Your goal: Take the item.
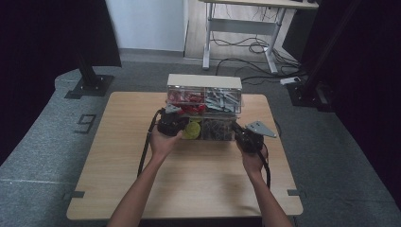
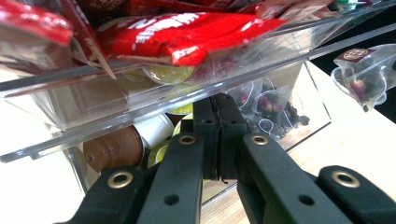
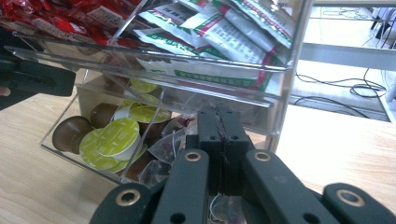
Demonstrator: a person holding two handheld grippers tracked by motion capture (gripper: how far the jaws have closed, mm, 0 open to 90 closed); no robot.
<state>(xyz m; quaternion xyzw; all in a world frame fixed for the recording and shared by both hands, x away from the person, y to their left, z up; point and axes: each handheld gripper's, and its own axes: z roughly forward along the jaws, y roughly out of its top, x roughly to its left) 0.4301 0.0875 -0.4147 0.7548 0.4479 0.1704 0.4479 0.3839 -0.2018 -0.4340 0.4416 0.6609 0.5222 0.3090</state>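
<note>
A clear acrylic organizer (image 1: 204,81) stands at the table's far middle. Its upper drawer holds red packets (image 1: 184,98) (image 2: 187,35) on the left and white-and-green sachets (image 1: 222,99) (image 3: 224,32) on the right. The lower drawer holds green-lidded capsules (image 1: 191,130) (image 3: 112,137), brown capsules (image 2: 114,149) and tea bags (image 2: 266,105). My left gripper (image 1: 178,124) (image 2: 219,105) is shut, its tips just under the upper drawer's front edge. My right gripper (image 1: 238,129) (image 3: 219,119) is shut at the lower drawer's front right, above the tea bags. I see nothing between either pair of jaws.
The wooden table (image 1: 142,179) lies bare in front of the organizer. One tea bag (image 2: 362,77) shows at the right edge of the left gripper view. Behind the table are a black stand base (image 1: 90,86), desk legs (image 1: 206,42) and floor cables (image 1: 255,47).
</note>
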